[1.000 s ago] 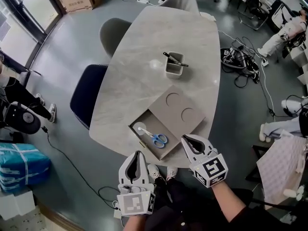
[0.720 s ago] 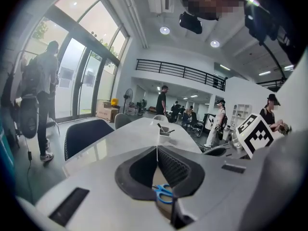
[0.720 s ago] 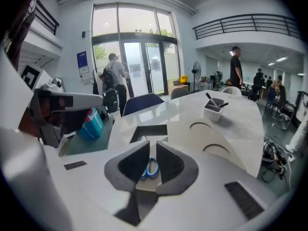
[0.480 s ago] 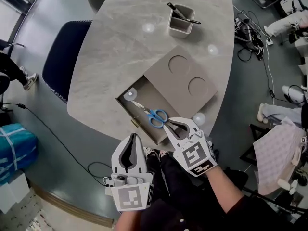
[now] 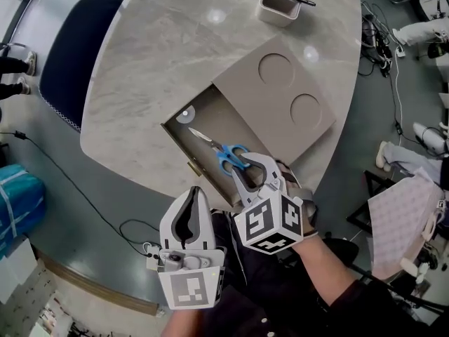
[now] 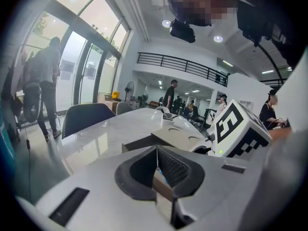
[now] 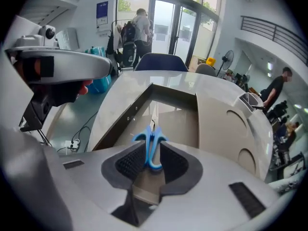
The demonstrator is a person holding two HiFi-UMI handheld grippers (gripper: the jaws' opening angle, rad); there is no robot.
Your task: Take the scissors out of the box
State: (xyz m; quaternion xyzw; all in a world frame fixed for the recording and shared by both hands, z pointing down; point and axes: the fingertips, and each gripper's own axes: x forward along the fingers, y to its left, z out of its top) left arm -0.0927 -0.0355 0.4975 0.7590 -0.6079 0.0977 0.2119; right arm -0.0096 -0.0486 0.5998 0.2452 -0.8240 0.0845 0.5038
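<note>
The scissors [image 5: 226,154] with blue handles lie in the open drawer [image 5: 203,121] of a flat tan box [image 5: 280,90] on the marble table. My right gripper [image 5: 251,167] points steeply down at the drawer's near end. Its jaws are opening, and the blue handles [image 7: 151,146] stand between the pads with a gap on each side. My left gripper [image 5: 193,192] hangs below the table's near edge, left of the right one. It is shut with nothing in it [image 6: 156,150].
A small white disc [image 5: 185,116] lies at the drawer's far end. A grey pen holder [image 5: 280,2] stands at the table's far side. A dark blue chair [image 5: 66,69] is at the table's left. Cables run over the floor.
Both grippers have sunk. The right one went from beside the box, shut, to over the scissors handles with its jaws parted. The left one stayed shut.
</note>
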